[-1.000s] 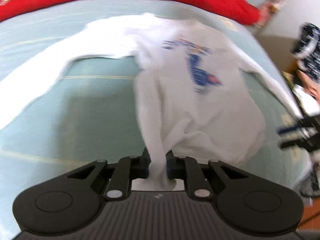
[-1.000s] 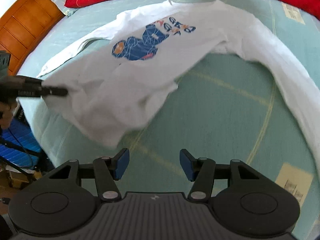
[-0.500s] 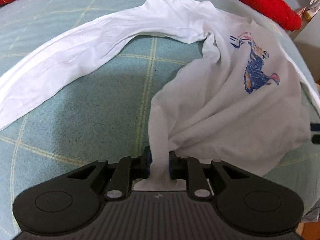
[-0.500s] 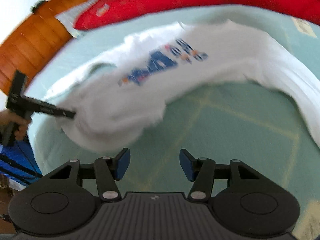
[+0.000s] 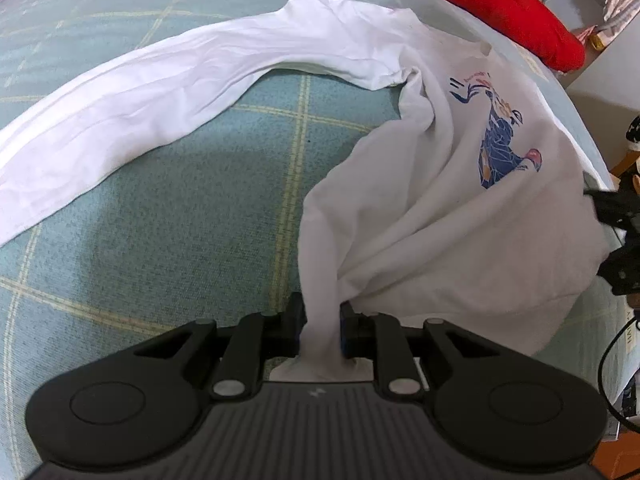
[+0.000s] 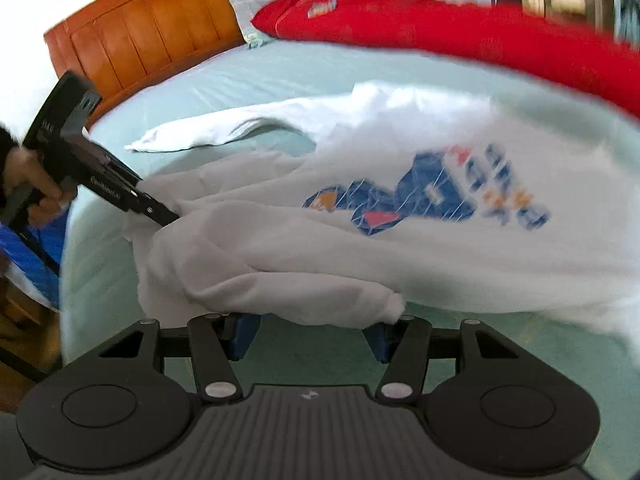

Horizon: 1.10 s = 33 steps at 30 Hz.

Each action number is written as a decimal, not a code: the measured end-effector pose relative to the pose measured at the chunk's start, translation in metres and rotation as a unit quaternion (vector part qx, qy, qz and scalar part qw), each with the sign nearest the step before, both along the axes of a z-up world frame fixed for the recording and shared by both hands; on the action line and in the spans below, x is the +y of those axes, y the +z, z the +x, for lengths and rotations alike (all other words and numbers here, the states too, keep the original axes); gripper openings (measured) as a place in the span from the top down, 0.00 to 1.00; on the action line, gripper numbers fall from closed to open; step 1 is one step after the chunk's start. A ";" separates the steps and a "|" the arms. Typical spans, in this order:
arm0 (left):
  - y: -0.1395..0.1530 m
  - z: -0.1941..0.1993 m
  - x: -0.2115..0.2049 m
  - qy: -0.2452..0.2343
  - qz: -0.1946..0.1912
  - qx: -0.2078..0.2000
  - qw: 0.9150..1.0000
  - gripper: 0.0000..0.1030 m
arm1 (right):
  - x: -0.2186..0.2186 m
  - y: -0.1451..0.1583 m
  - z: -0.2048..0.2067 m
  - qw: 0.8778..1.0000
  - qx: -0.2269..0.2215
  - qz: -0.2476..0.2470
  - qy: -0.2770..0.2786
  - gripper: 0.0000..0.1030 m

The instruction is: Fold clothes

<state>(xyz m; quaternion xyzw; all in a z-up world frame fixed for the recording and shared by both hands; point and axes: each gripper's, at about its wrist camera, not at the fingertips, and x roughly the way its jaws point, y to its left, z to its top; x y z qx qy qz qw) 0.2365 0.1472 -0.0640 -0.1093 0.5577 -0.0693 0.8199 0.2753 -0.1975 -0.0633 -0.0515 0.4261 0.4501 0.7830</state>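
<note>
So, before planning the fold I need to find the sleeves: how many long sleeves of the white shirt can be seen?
1 clearly: a long sleeve lies stretched across the bed, away from the printed body of the white shirt. The other may be hidden in the bunched cloth.

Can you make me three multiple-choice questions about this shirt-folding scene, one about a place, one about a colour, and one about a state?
1. Where does the white long-sleeved shirt lie?
A. on a wooden floor
B. on the green checked bedspread
C. in a basket

2. What colour is the long pillow at the far side of the bed?
A. red
B. yellow
C. black

3. How does the right gripper stand?
A. clamped on a sleeve
B. shut on nothing
C. open, nothing pinched

Answers: 1 B, the checked cloth shows all round the shirt. 2 A, it is bright red in both views. 3 C, its blue pads stand apart, while the left gripper pinches the shirt's hem.
</note>
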 end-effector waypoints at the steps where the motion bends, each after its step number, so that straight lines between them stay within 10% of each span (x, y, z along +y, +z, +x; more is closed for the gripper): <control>1: 0.000 0.000 0.000 0.001 -0.001 0.000 1.000 0.82 | 0.000 -0.004 0.005 1.000 0.025 0.012 -0.001 0.46; 3: 0.001 -0.003 0.003 -0.001 -0.001 0.000 1.000 0.82 | -0.005 -0.006 0.007 0.996 0.072 0.047 -0.005 0.71; 9: 0.001 -0.004 0.006 0.001 -0.003 0.003 1.000 0.82 | -0.035 0.037 -0.018 0.981 0.122 0.149 -0.012 0.73; 22: 0.000 0.000 0.004 -0.008 0.002 0.003 1.000 0.82 | -0.044 -0.012 -0.017 0.980 0.145 0.099 -0.090 0.54; 33: -0.001 -0.001 0.006 -0.008 -0.001 0.001 1.000 0.81 | -0.039 0.052 -0.032 0.986 0.055 0.146 -0.059 0.44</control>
